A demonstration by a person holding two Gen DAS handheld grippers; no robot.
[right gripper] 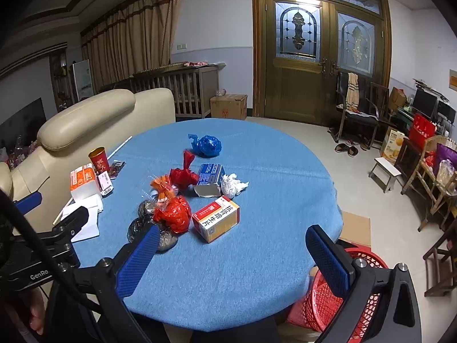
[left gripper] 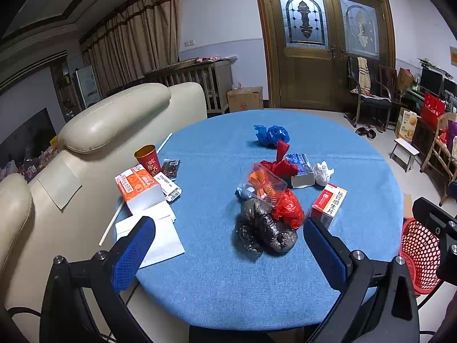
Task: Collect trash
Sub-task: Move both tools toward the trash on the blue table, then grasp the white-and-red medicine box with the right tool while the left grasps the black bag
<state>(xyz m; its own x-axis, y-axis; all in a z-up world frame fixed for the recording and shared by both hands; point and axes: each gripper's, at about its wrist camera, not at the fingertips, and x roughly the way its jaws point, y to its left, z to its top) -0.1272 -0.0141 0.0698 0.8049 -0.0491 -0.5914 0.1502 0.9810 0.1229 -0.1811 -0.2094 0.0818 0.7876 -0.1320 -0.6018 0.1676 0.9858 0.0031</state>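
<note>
The left gripper (left gripper: 228,245) is wide open. Its two blue pads sit far apart, and nothing is between them. It is held up in the air and tilts down a little.

The right gripper (right gripper: 232,250) is wide open too, with nothing between its blue pads. It is also up in the air.

The two grippers are side by side. Each one pokes into the edge of the other's view. A bit of a hand (right gripper: 35,313) shows low on the left, behind the left gripper.

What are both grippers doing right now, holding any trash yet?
Left gripper: open, holding nothing, above the black bag.
Right gripper: open, holding nothing, above the table near the medicine box.
</note>
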